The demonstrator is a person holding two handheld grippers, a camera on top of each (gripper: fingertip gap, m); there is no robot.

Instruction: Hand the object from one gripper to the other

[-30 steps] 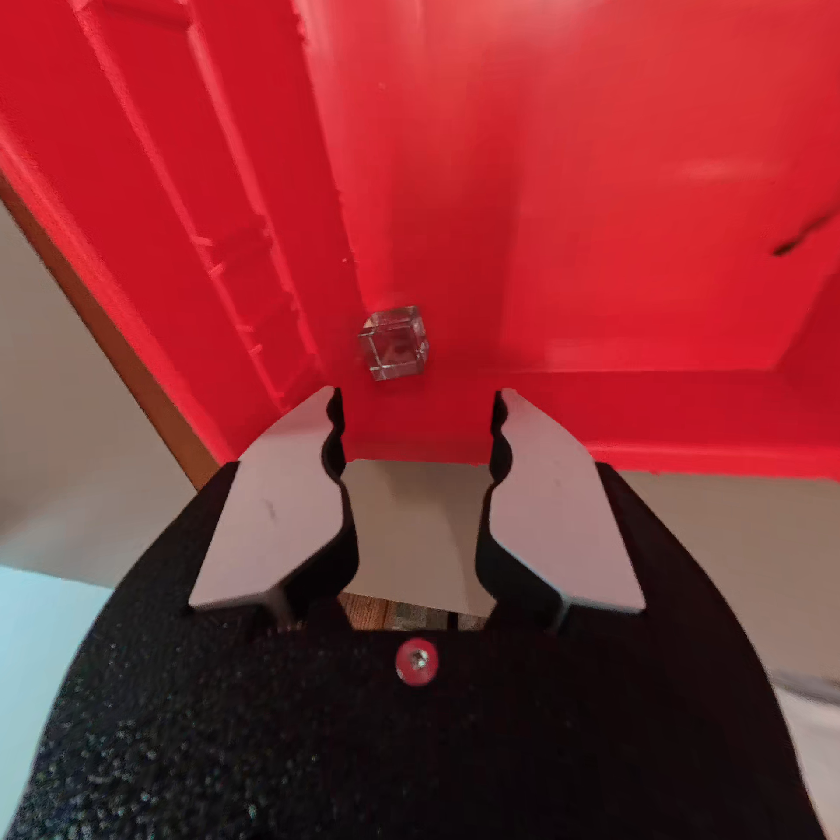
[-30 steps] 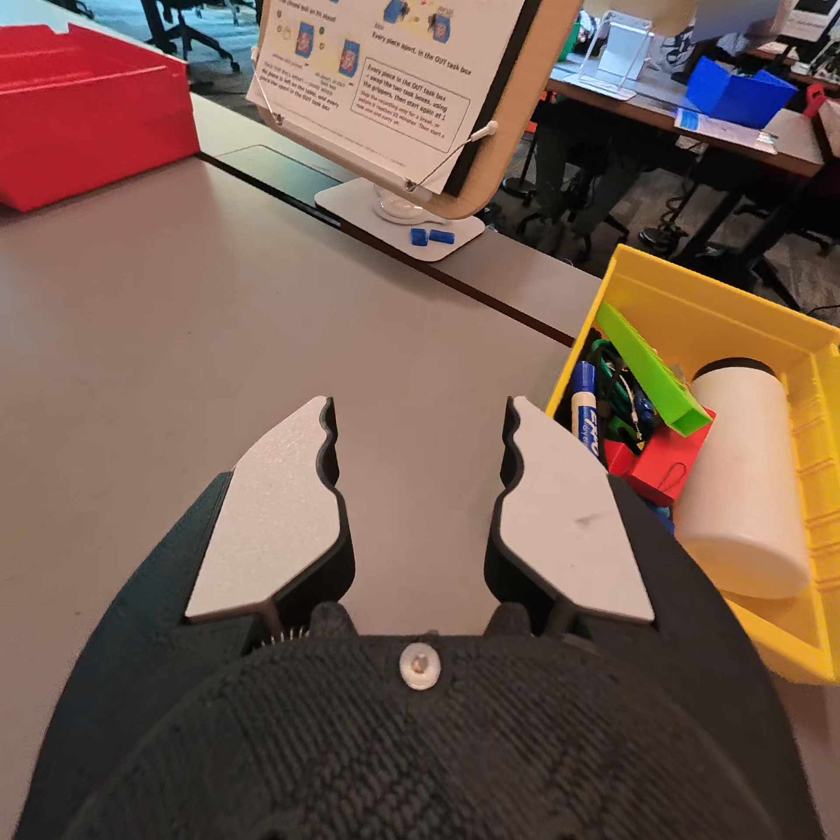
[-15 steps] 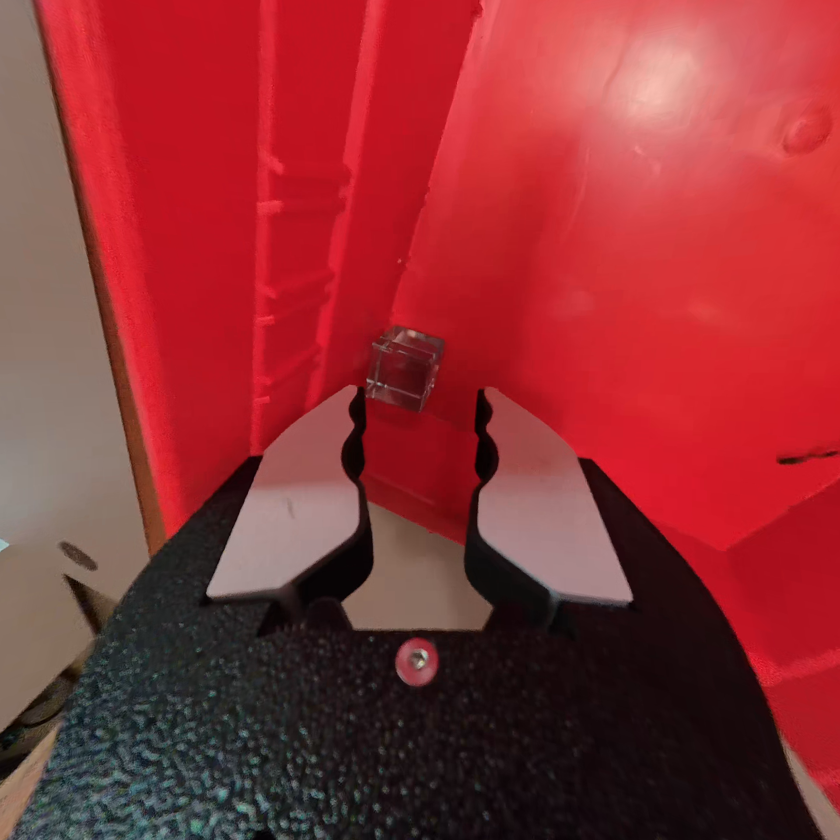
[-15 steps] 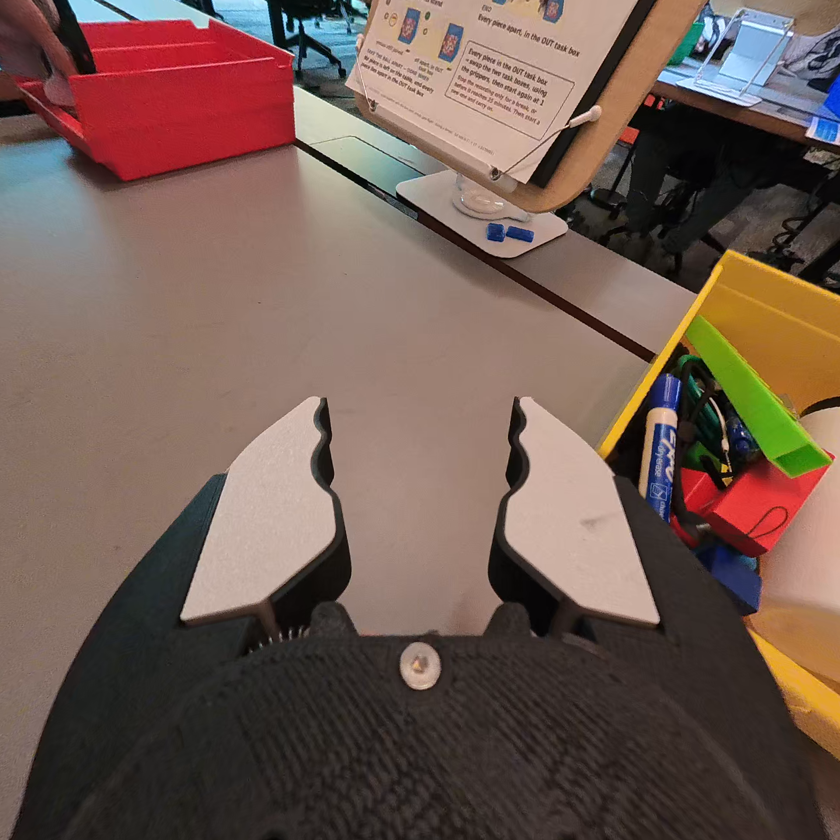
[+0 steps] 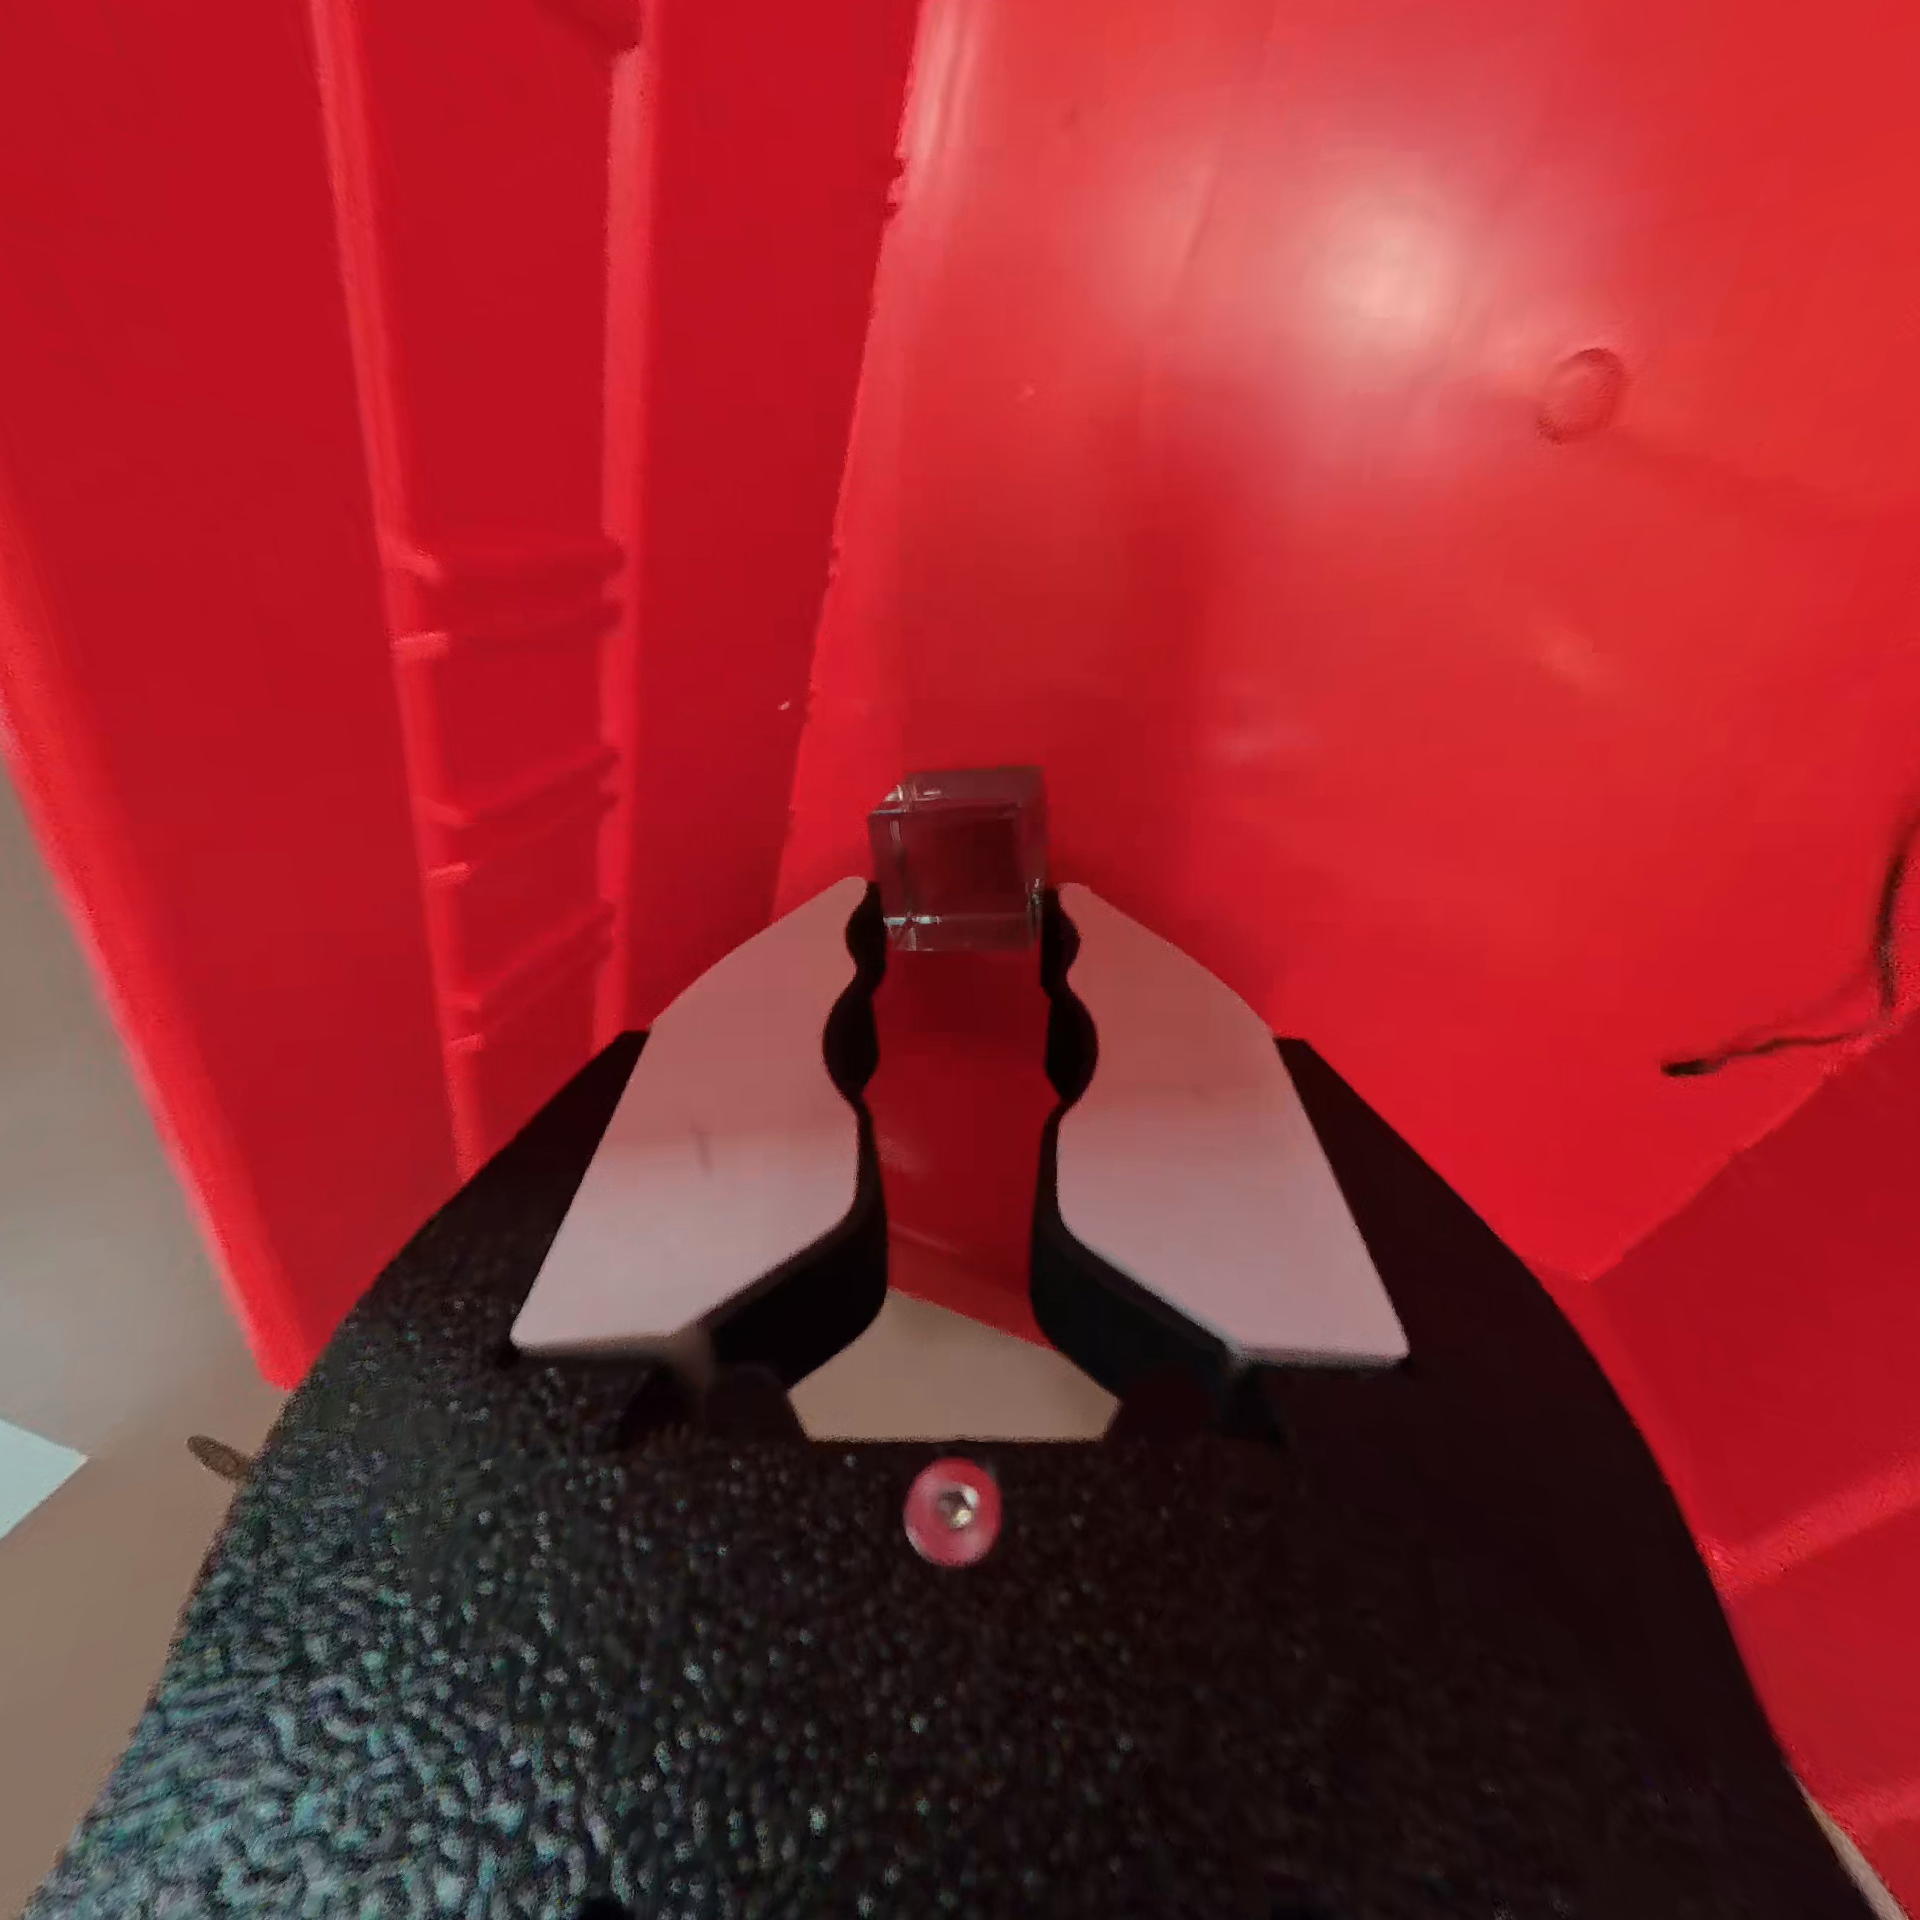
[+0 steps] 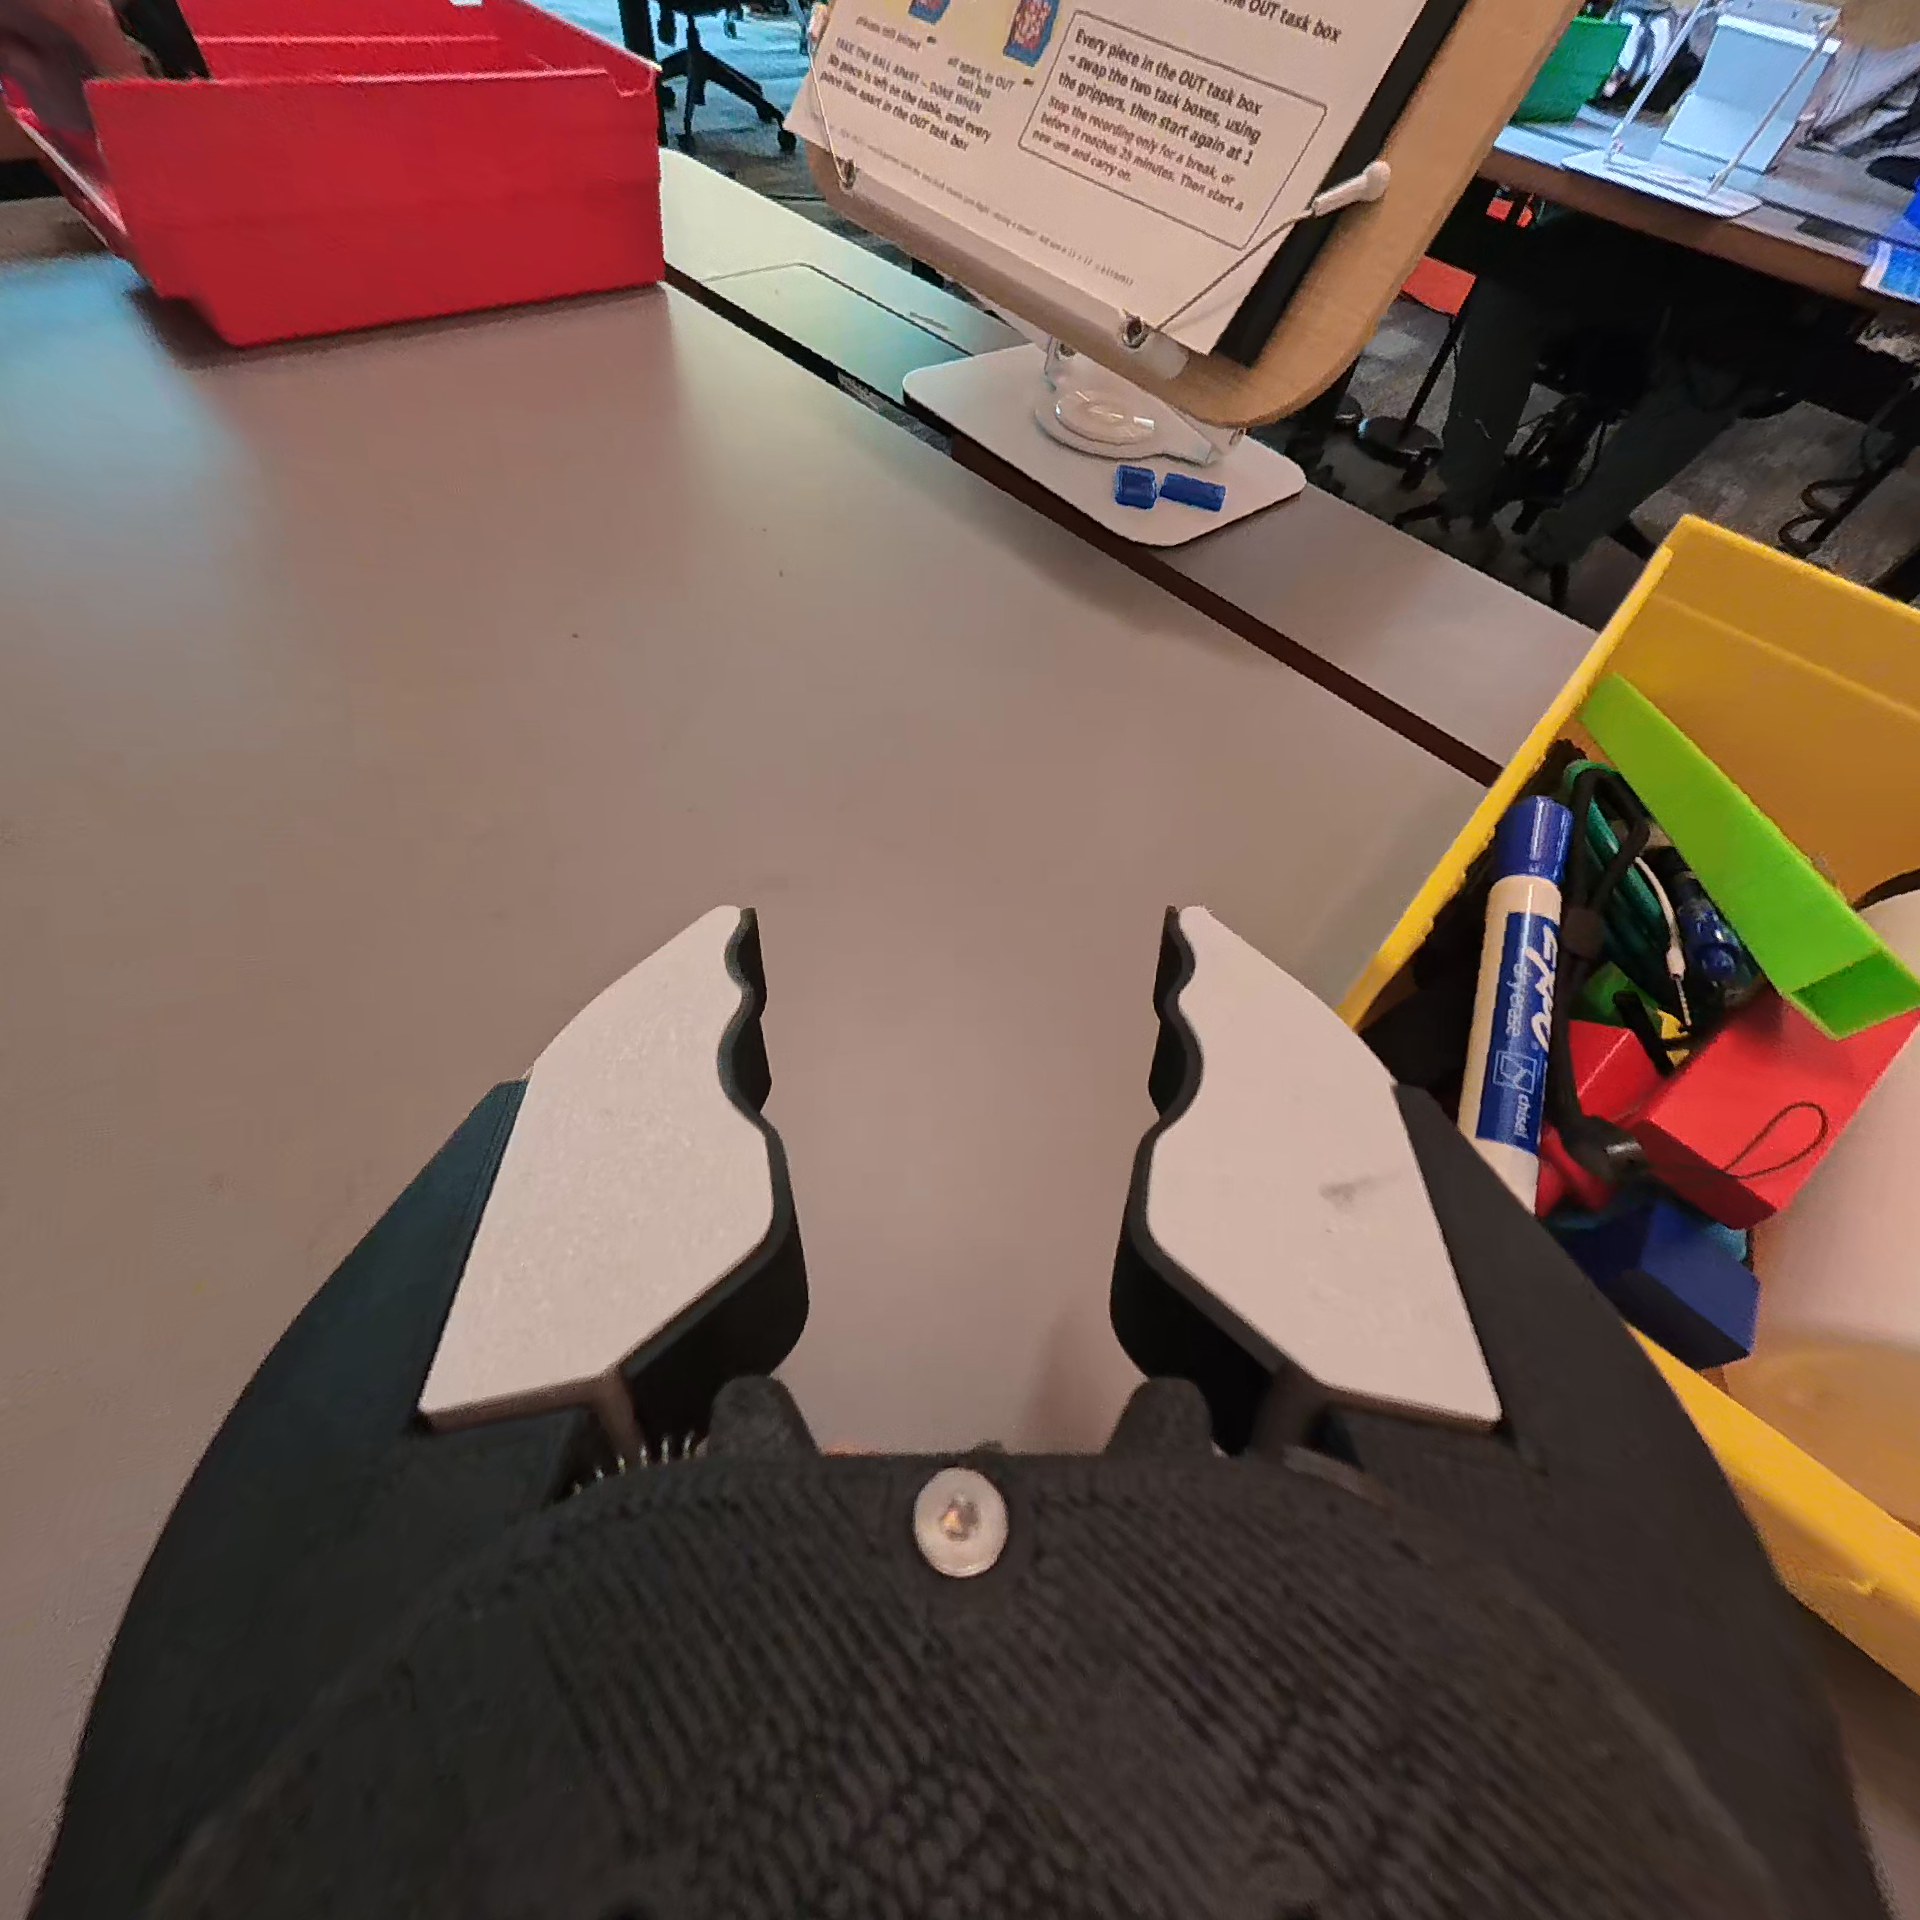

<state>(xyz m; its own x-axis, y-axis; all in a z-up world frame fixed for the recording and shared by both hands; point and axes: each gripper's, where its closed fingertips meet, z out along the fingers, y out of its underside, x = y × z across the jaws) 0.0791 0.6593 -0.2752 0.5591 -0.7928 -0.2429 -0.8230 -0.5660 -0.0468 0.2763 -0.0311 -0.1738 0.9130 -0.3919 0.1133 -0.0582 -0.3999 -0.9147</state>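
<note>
A small clear cube sits in the corner of a red bin. My left gripper reaches into the bin, and its two fingertips press on the cube's lower sides, at the very tips. My right gripper is open and empty, low over the grey table. The red bin also shows in the right wrist view, at the far left, with a person's hand at its edge.
A yellow bin at the right holds a blue marker, a green piece, red and blue blocks and a white cylinder. A stand with a printed sheet is at the back, with two small blue pieces on its base.
My left gripper moved forward into the red bin's corner and narrowed its jaws until the fingertips closed on the clear cube. My right gripper stayed open and turned slightly left.
</note>
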